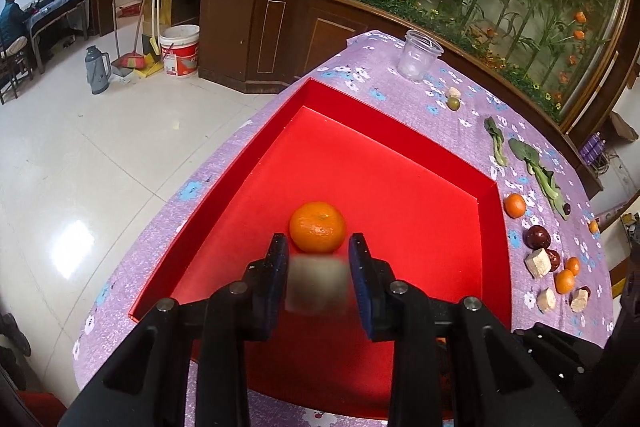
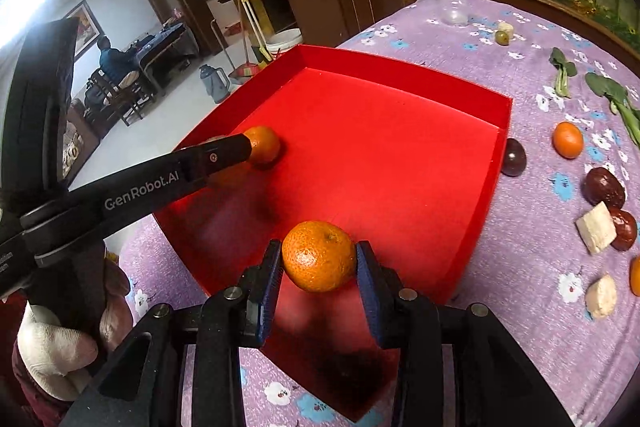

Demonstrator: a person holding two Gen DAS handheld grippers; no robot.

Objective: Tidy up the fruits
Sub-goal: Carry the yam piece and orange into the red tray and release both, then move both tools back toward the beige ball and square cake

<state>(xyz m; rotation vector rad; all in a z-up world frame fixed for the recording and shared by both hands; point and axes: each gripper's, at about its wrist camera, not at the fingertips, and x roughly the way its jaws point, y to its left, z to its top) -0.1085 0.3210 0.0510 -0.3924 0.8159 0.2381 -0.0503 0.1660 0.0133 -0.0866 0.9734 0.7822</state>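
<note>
Now, left tongs: spread, one mandarin just beyond the tips, on red tray floor, frame centre.
Right tongs: pinching second mandarin over tray's near edge, lower centre.
Worktop: loose fruits, right side.

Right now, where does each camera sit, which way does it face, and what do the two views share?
Left wrist: rides the left gripper, looking along its fingers into the red tray at a mandarin resting between its open fingertips.
Right wrist: rides the right gripper, facing the tray; its fingers clamp a second mandarin; the person's gloved hand shows.
Shared: tray, clear plastic cup, loose fruit on the purple cloth.
</note>
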